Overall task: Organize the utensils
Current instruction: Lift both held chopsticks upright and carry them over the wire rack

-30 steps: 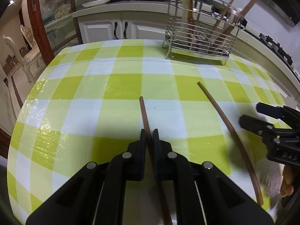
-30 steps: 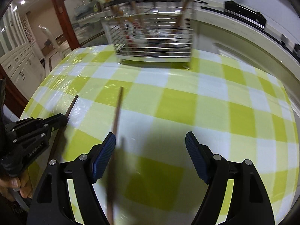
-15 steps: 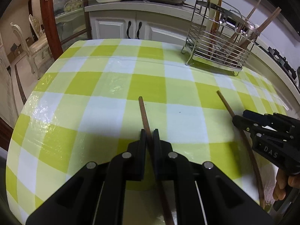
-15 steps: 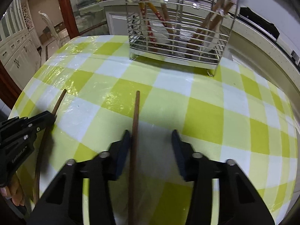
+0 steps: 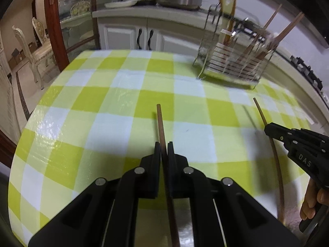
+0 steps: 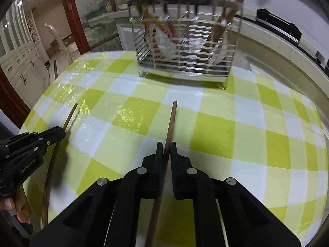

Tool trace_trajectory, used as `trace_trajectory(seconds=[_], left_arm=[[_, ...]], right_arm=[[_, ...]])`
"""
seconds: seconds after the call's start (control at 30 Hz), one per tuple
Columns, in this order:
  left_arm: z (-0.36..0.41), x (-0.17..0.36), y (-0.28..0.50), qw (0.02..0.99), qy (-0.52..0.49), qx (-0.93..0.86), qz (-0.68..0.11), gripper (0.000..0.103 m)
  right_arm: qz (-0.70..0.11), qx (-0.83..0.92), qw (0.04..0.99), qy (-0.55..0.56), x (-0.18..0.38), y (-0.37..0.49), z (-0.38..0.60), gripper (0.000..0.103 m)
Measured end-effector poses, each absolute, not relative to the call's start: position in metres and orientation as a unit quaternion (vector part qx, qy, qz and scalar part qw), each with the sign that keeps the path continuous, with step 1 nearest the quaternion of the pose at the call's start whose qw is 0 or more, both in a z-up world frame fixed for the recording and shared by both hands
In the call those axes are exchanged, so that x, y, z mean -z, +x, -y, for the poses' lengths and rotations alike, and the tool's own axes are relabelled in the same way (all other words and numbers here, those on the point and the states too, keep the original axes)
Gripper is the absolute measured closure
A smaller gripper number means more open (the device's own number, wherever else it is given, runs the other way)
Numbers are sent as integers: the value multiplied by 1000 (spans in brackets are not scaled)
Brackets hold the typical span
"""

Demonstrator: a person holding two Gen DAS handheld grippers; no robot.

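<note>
A thin brown wooden chopstick (image 5: 160,123) is pinched between the closed black left gripper (image 5: 164,147), its tip projecting far; another brown wooden chopstick (image 6: 170,121) is likewise pinched by the black right gripper (image 6: 166,147).

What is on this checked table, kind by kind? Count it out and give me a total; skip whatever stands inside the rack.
Chopsticks: 2, the left chopstick clamped in the left tongs and the right chopstick clamped in the right tongs
Tongs: 2
Wire rack: 1
Total: 5
</note>
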State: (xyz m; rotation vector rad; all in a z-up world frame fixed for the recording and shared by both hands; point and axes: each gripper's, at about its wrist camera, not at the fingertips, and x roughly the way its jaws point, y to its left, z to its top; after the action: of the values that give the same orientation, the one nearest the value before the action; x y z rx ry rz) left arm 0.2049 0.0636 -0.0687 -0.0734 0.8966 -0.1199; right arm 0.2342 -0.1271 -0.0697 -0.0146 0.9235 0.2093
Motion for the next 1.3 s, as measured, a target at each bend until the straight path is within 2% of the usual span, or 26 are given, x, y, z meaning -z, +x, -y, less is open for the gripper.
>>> trace_trajectory(seconds=[0.6, 1.3], left_arm=[[-44, -29, 162, 949, -38, 80, -304, 97], [-33, -68, 138, 958, -31, 94, -269, 97]], right_arm=[[-365, -94, 926, 21, -14, 197, 167, 95], [-320, -96, 942, 27, -58, 172, 182, 95]])
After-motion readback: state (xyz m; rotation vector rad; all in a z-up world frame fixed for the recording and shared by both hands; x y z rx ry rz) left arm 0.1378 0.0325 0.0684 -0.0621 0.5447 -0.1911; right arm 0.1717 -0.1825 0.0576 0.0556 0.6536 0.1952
